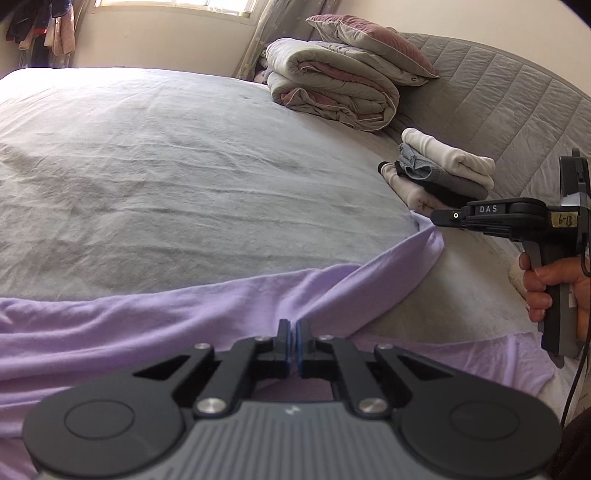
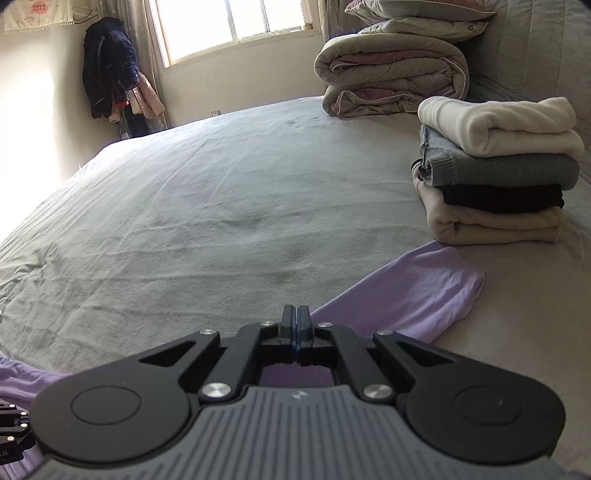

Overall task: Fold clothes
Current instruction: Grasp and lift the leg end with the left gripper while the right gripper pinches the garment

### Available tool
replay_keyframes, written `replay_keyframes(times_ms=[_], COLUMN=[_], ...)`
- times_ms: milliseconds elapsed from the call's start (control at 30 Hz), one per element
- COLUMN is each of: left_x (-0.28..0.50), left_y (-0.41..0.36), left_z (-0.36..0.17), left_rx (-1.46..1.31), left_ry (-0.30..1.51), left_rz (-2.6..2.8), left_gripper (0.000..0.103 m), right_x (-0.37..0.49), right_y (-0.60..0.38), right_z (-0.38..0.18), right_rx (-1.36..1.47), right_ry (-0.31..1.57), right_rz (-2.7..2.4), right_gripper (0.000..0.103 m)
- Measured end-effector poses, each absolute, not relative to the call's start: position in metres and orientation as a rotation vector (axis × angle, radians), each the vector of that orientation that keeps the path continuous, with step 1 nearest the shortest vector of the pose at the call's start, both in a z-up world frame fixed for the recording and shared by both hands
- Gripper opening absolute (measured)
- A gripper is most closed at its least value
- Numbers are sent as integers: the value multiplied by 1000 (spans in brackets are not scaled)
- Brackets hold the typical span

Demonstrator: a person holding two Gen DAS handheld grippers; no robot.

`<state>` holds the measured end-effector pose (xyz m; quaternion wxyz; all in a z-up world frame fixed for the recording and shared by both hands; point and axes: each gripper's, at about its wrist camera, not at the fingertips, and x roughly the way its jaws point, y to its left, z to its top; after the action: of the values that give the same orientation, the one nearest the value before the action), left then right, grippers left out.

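**A:** Grippers first?

**B:** Left gripper (image 1: 294, 325) clamped tight on lilac garment (image 1: 147, 317), pads pressed together with a fold of cloth pinched between. Right gripper (image 2: 295, 314) likewise closed at the garment's edge; seen from the left wrist view, nipped a raised corner of the same cloth. Held by a hand (image 1: 550, 291) on the pistol grip, cable trailing below.

**A:** Garment position?

**B:** Spread across near edge of grey bedsheet (image 1: 166, 166), pulled into a taut ridge between the two grip points. Sleeve end (image 2: 436, 291) lay flat just short of the folded stack, apart from it by a narrow strip of sheet.

**A:** Stack?

**B:** Folded clothes (image 2: 498, 166) piled on the right side of the bed: beige at bottom, then black, grey knit, white on top. Neat, upright.

**A:** Further back?

**B:** Rolled duvet (image 2: 391, 74) with pillows (image 2: 417, 14) on top, against quilted headboard (image 1: 491, 85). Beyond the bed: window (image 2: 229, 22), dark coats (image 2: 107, 62) hung in the corner.
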<state>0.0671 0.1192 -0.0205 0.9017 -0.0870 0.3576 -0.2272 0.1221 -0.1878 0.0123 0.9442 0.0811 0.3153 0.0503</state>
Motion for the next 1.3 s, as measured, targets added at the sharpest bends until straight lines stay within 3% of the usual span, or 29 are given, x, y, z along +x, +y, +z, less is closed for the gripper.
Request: replay_keyframes(times_ms=[567,867,1100,1233,1300], left_x=[15,-6,-4,-3,-2], left_y=[154,146,130,121,117], left_z=[11,-18,-19,-19,-20], left_rx=[-234,-118,-117,-117,-116], left_ry=[615,780,805,819,826], left_rz=[-578,-661,-672,-678,-681], left_gripper=[2,2,2,8,12], right_x=[37,-3,-14,-16,-16], right_y=[-190,-192,-194,-202,-207], right_z=[56,15,-32,-40,-36], right_rx=[141,93,61,77,114], right_ry=[488,615,777,811,798], right_rz=[204,265,275,283,294], right_gripper=[0,0,0,0,9])
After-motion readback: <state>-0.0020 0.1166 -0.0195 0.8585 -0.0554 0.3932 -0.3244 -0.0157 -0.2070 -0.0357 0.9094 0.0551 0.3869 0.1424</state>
